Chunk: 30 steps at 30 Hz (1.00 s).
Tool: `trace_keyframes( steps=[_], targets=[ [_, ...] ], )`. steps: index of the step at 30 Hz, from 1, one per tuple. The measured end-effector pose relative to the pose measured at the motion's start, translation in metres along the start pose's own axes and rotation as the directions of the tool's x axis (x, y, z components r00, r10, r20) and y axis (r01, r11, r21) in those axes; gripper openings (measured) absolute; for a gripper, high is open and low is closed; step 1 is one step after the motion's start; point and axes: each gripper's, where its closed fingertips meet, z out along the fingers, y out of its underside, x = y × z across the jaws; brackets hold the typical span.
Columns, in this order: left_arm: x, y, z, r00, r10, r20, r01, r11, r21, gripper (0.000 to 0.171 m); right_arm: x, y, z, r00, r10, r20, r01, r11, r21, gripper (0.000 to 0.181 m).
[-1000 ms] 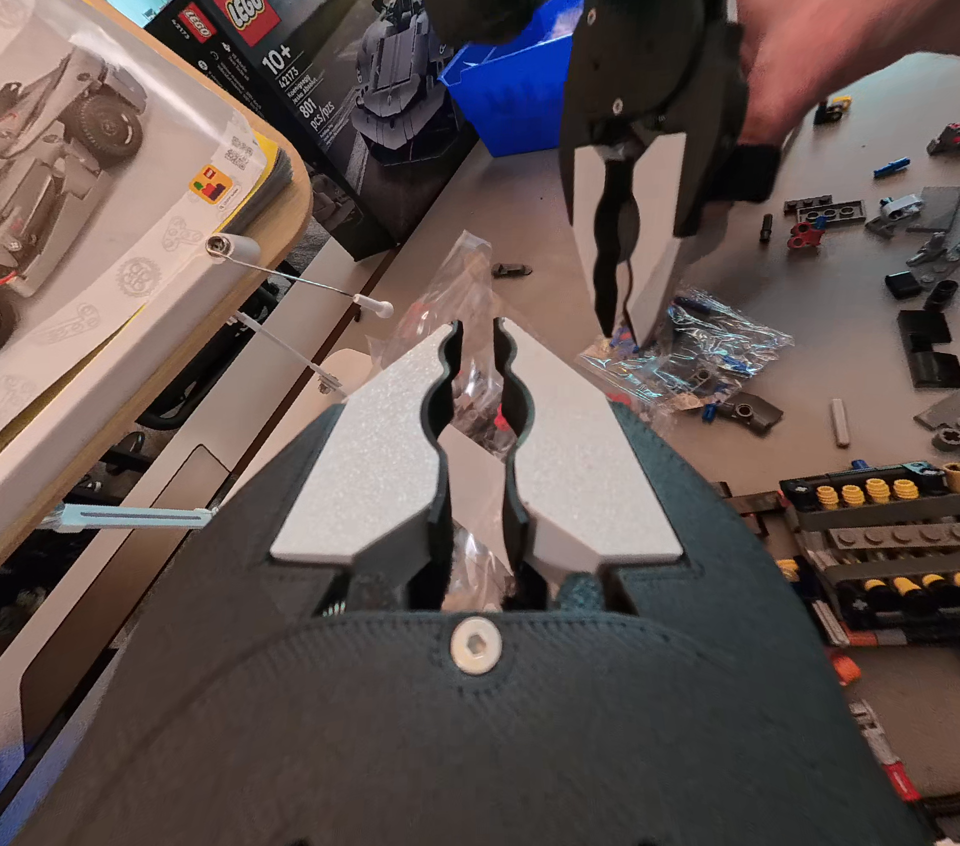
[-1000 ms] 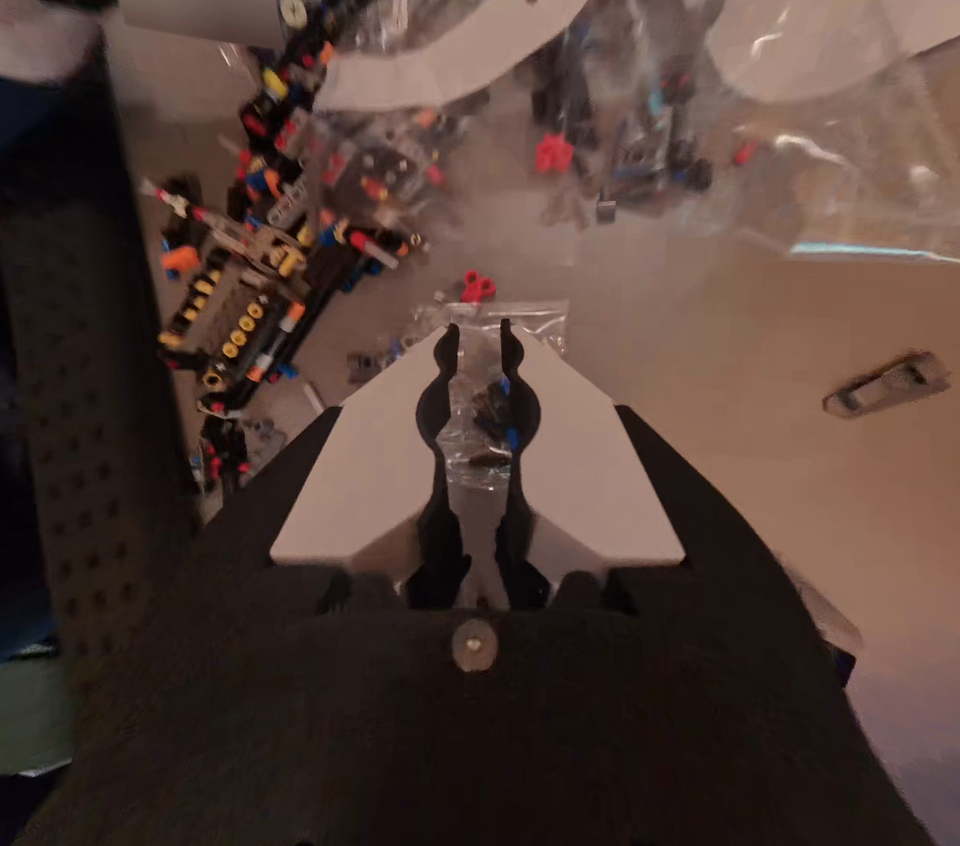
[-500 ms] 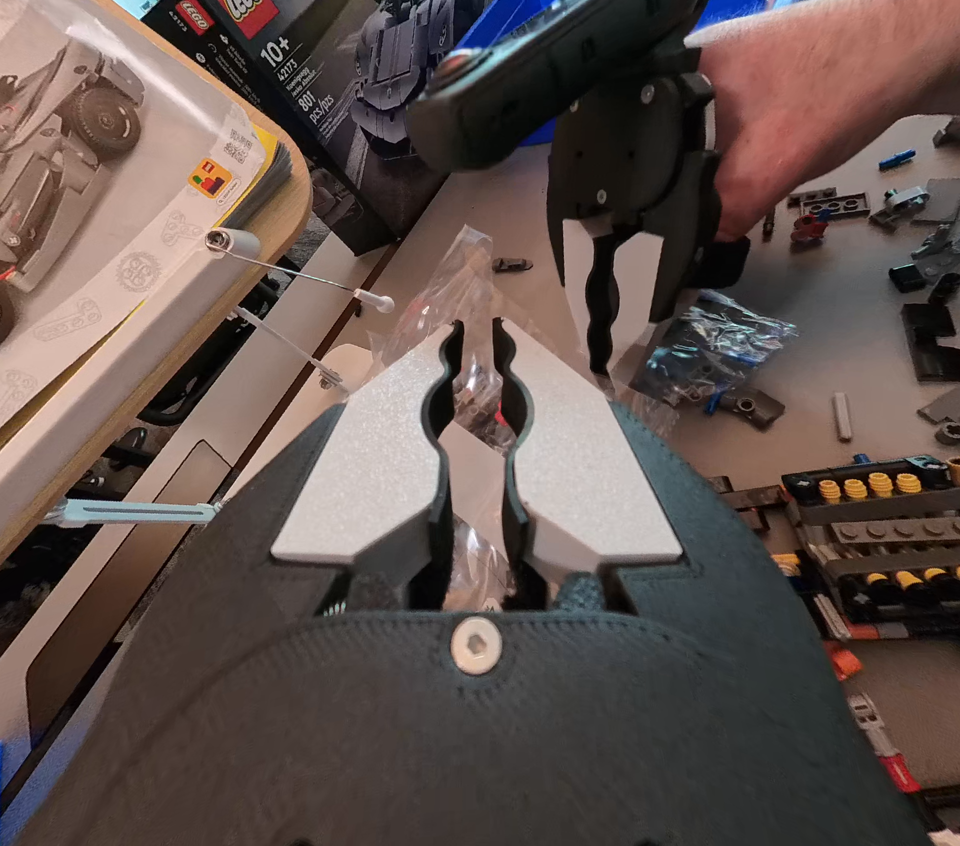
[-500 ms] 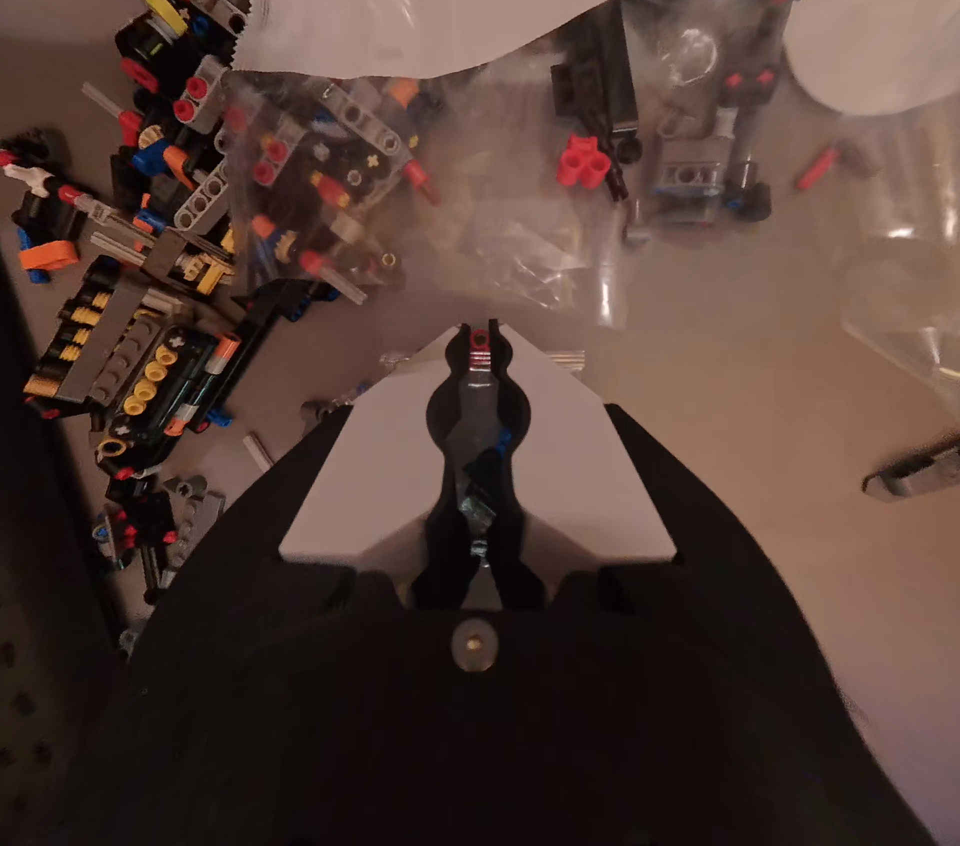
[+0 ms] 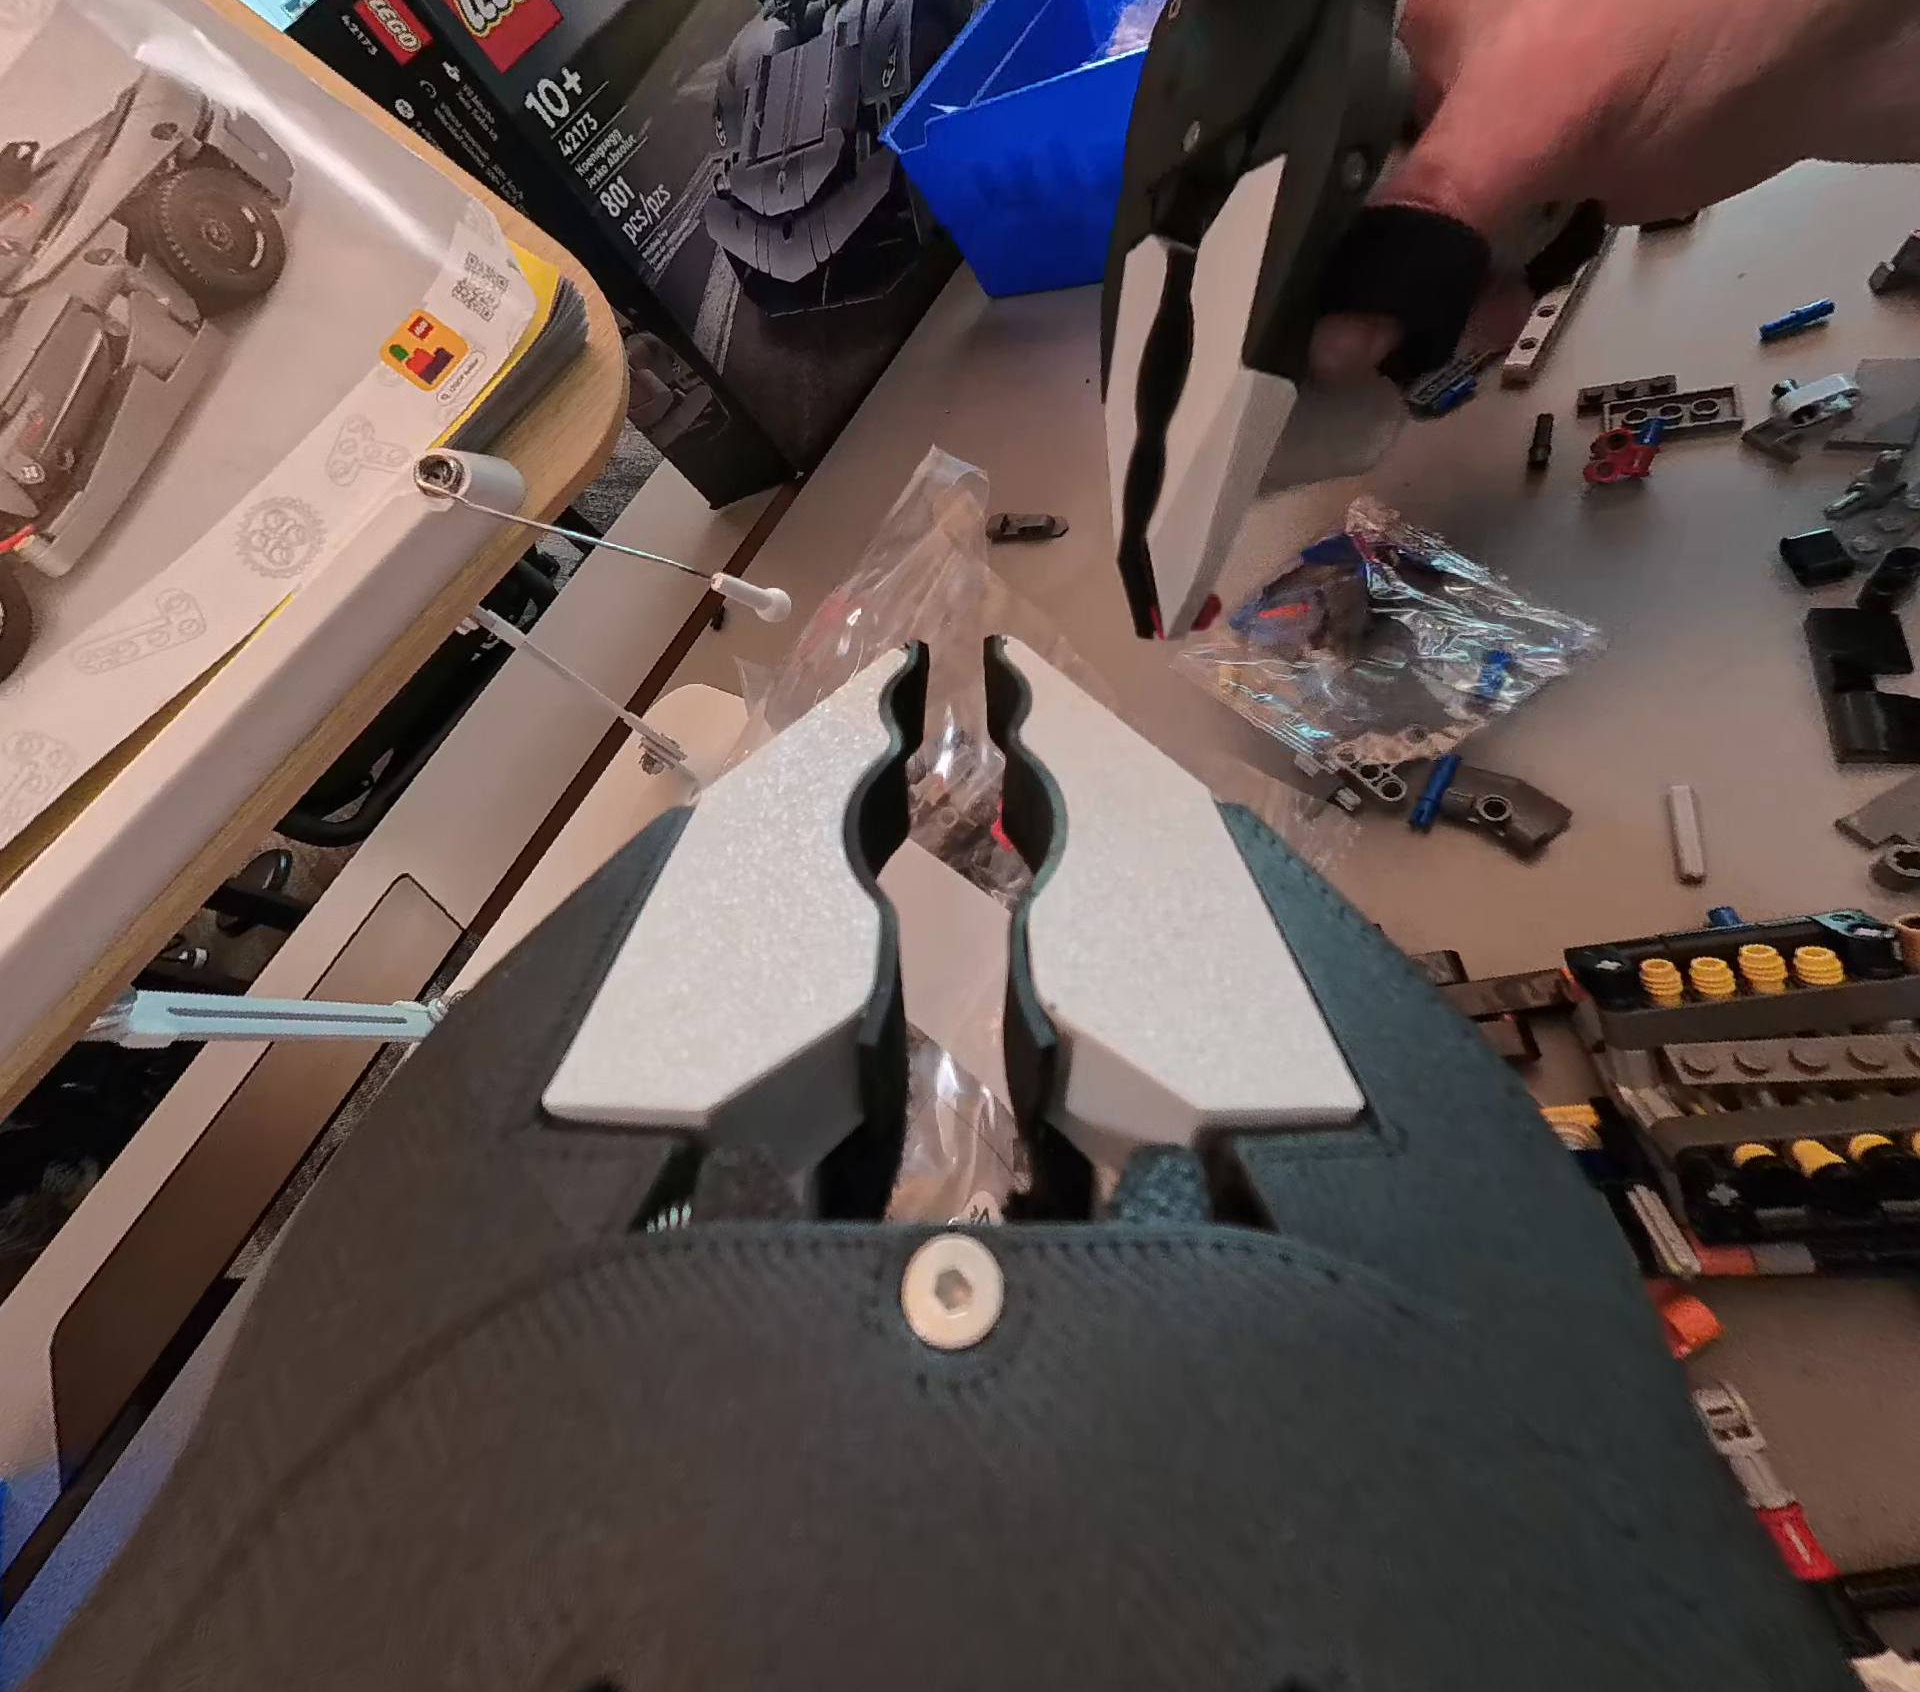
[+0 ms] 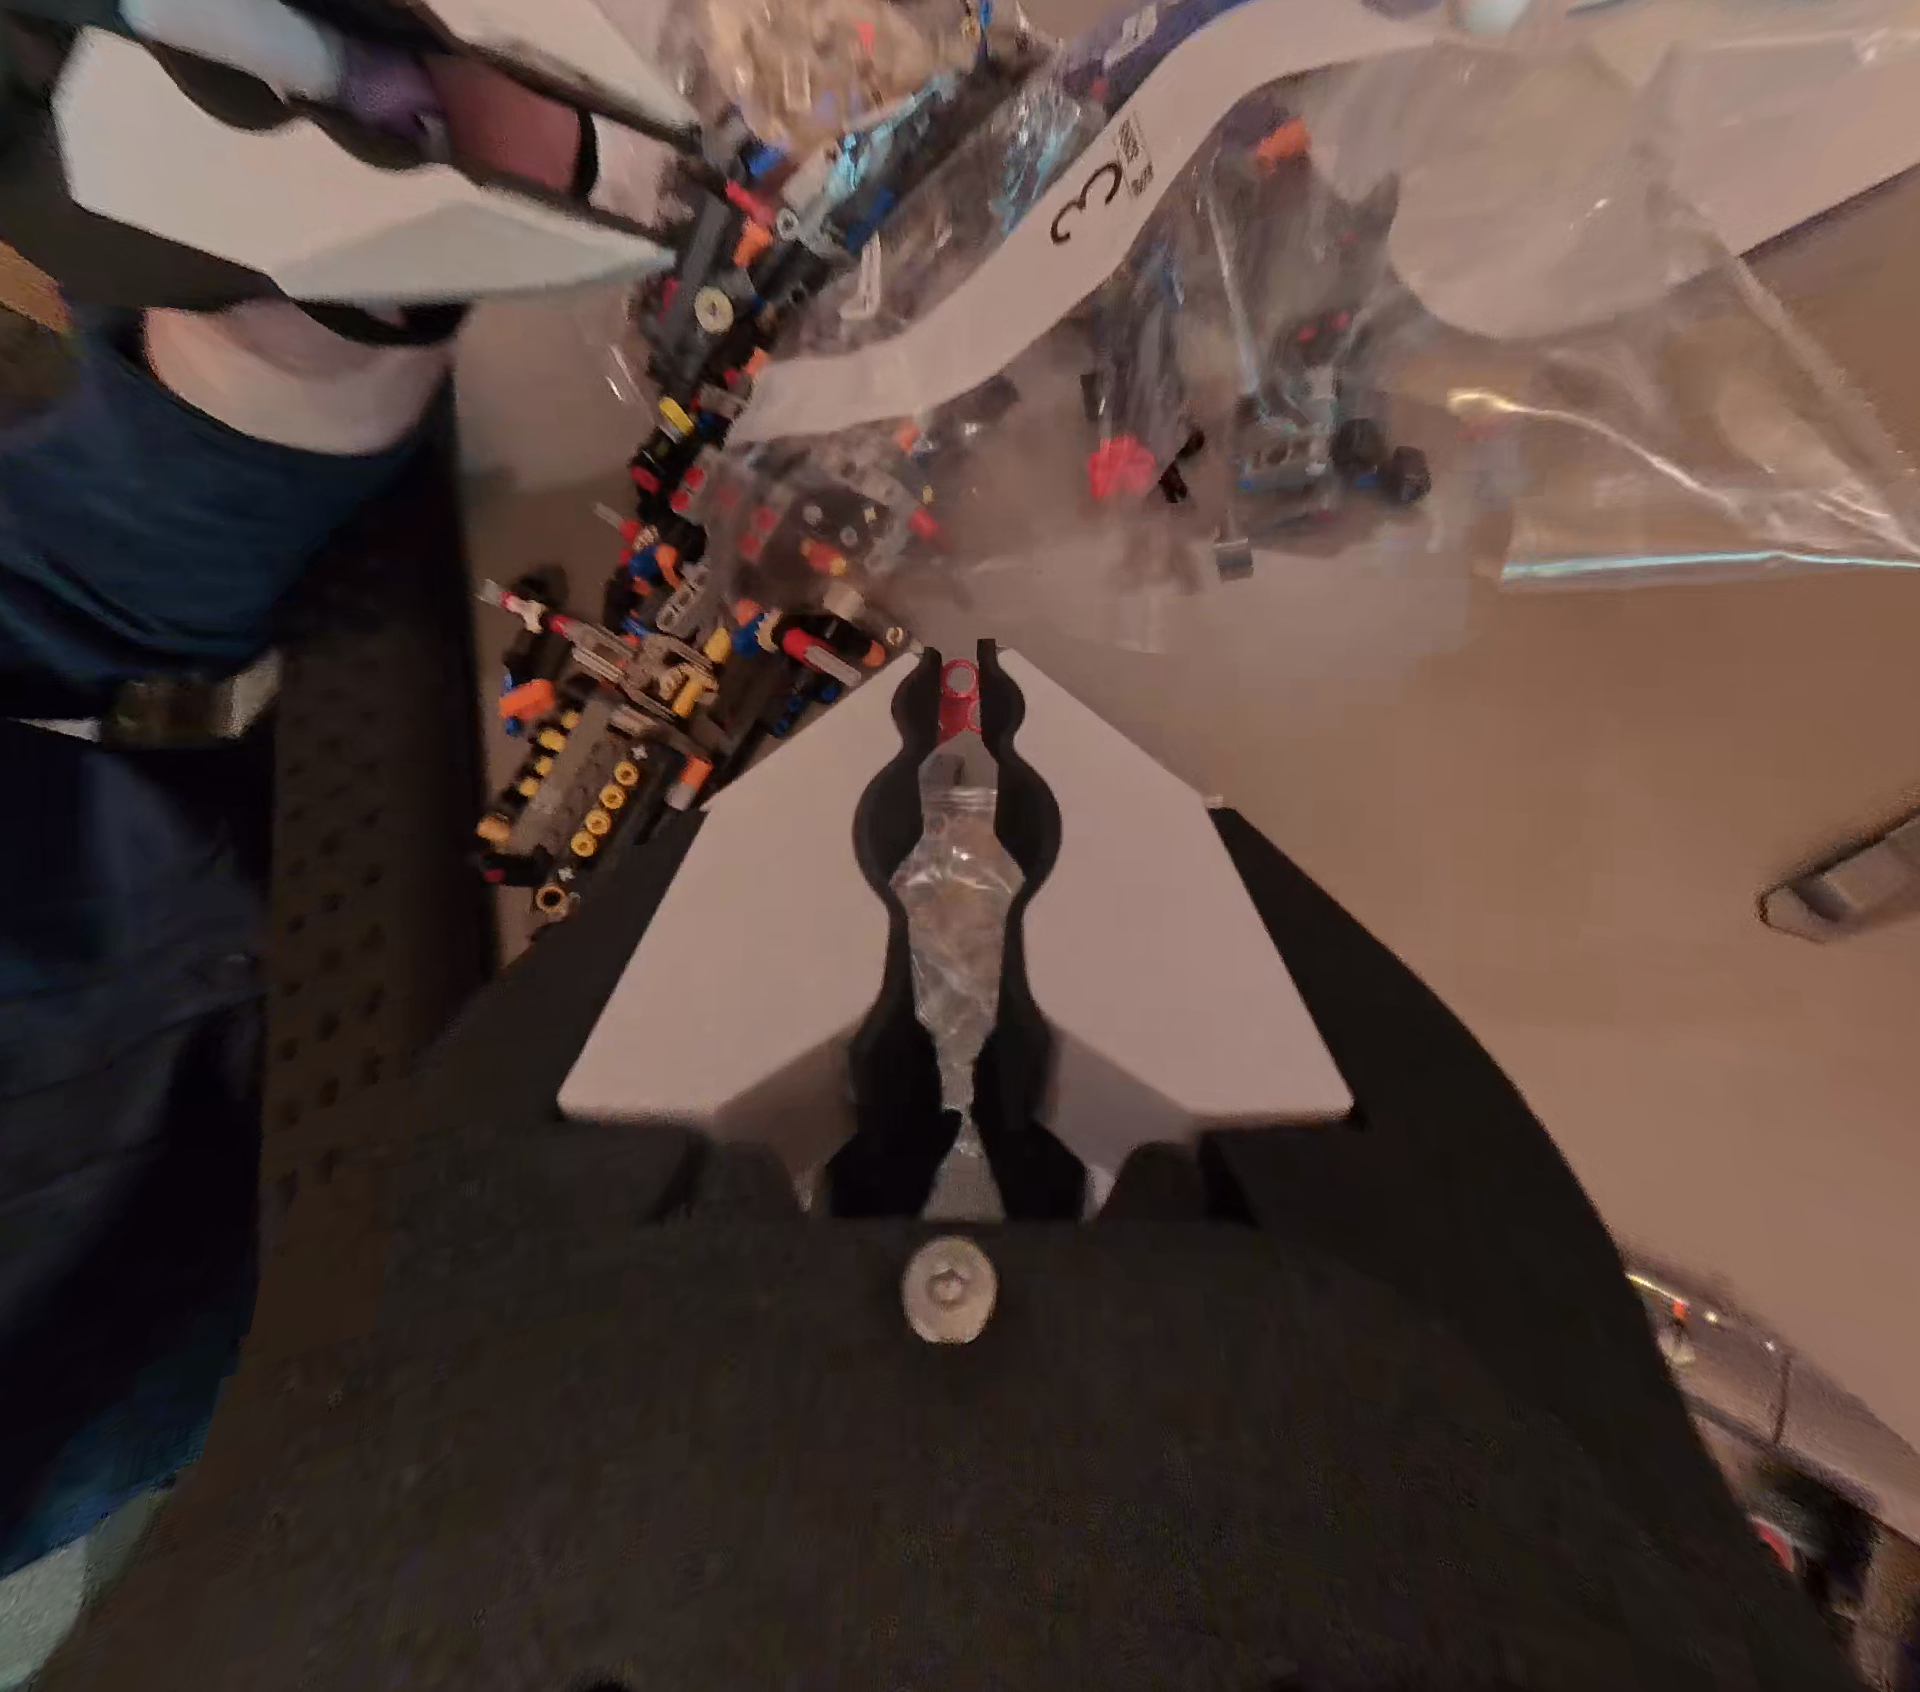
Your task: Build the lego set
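A small red piece (image 6: 958, 693) is pinched at the tips of the right gripper (image 6: 956, 666), above the small parts bag (image 5: 1392, 655). A large clear bag (image 5: 935, 562) is clamped by the narrowly parted left gripper (image 5: 951, 655).

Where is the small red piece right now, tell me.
In the right wrist view, the small red piece sits pinched at the tips of the right hand-held gripper, above the table.

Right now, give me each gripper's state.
Left gripper: shut on the large clear parts bag.
Right gripper: shut on a small red piece, lifted above the small bag.
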Motion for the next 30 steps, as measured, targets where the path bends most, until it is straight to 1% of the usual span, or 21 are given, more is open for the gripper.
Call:
trace_keyframes(
  steps=[3, 7, 10, 13, 16, 17, 18, 20, 21, 25, 27, 30],
  targets=[
    [-0.001, -0.001, -0.001, 1.000, -0.004, 0.002, 0.004, 1.000, 0.004, 0.008, 0.005, -0.003, -0.006, 0.999, 0.040, 0.005, -0.040, 0.998, 0.040, 0.004],
    [0.000, -0.001, 0.000, 1.000, -0.003, 0.001, 0.003, 1.000, 0.003, 0.008, 0.019, -0.001, -0.005, 0.996, 0.060, -0.073, -0.058, 0.998, 0.028, 0.004],
    [0.000, -0.001, 0.000, 1.000, 0.000, 0.000, 0.000, 1.000, 0.002, 0.008, 0.031, 0.003, 0.002, 0.986, 0.054, -0.155, -0.057, 0.998, -0.020, 0.004],
    [0.000, -0.001, 0.000, 1.000, -0.001, 0.000, 0.001, 1.000, 0.001, 0.008, 0.036, -0.004, 0.013, 0.984, 0.046, -0.173, -0.050, 0.999, -0.017, 0.004],
    [0.000, 0.000, 0.001, 1.000, -0.002, -0.001, 0.002, 1.000, -0.002, 0.008, 0.044, -0.012, 0.023, 0.974, 0.025, -0.226, -0.030, 0.999, -0.018, 0.004],
    [0.000, 0.000, 0.001, 1.000, -0.002, -0.001, 0.002, 1.000, -0.004, 0.008, 0.045, -0.016, 0.027, 0.974, 0.023, -0.227, -0.024, 1.000, -0.002, 0.005],
    [0.000, 0.001, 0.002, 1.000, -0.001, -0.001, 0.001, 1.000, -0.006, 0.008, 0.041, -0.023, 0.032, 0.979, 0.023, -0.201, -0.017, 0.999, 0.028, 0.008],
    [0.000, 0.003, 0.002, 1.000, -0.001, -0.001, 0.001, 1.000, -0.011, 0.008, 0.030, -0.033, 0.037, 0.993, 0.031, -0.118, -0.022, 0.997, 0.079, 0.015],
    [0.000, 0.003, 0.002, 1.000, -0.002, 0.001, 0.002, 1.000, -0.012, 0.008, 0.031, -0.035, 0.035, 0.992, 0.032, -0.123, -0.022, 0.996, 0.085, 0.018],
    [-0.003, 0.001, 0.000, 1.000, -0.010, 0.005, 0.010, 1.000, -0.002, 0.008, 0.041, -0.022, 0.012, 0.977, 0.007, -0.214, -0.003, 1.000, 0.017, 0.018],
    [-0.002, 0.000, -0.001, 1.000, -0.009, 0.003, 0.009, 1.000, 0.001, 0.008, 0.033, -0.007, 0.005, 0.980, -0.027, -0.197, 0.013, 0.997, -0.070, 0.017],
    [0.000, 0.001, 0.000, 1.000, -0.002, -0.002, 0.002, 1.000, -0.003, 0.008, 0.021, 0.026, 0.004, 0.983, -0.092, -0.157, 0.053, 0.971, -0.232, 0.016]
  ],
)
